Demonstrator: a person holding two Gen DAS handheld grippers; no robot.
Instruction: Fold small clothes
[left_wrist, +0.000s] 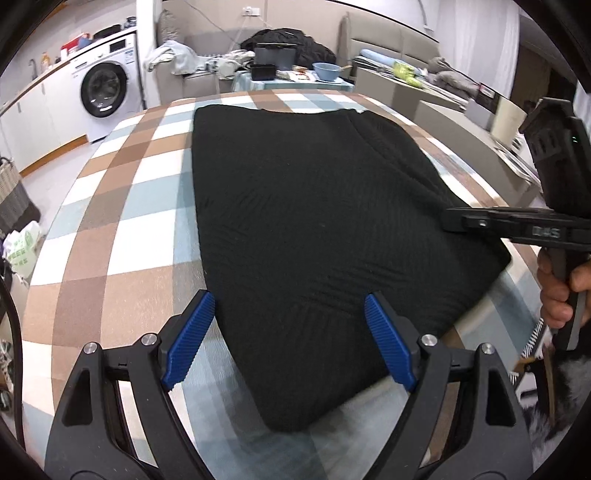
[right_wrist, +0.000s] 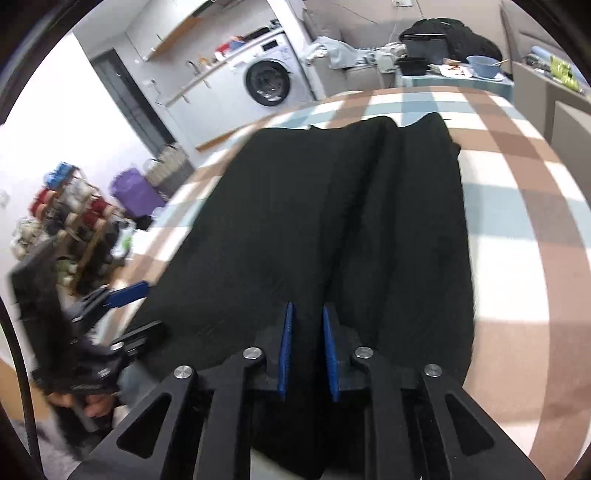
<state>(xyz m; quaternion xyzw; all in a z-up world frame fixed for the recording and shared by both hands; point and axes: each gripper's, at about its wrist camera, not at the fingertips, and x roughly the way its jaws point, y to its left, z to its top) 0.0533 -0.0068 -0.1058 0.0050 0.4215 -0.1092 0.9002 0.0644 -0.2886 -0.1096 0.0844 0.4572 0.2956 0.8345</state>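
Clearly the black knit garment (left_wrist: 314, 206) was soft and limp, best taken at its near hem. My left gripper (left_wrist: 288, 339) stood wide open over that hem, while my right gripper (right_wrist: 308, 350) was nearly closed, cloth between its jaws, though I couldn't tell if it pinched.

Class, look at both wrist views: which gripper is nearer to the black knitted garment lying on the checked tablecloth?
Right. The right gripper has the black knitted garment between its narrow jaws at the near hem; the left gripper hovers open at the near left corner.
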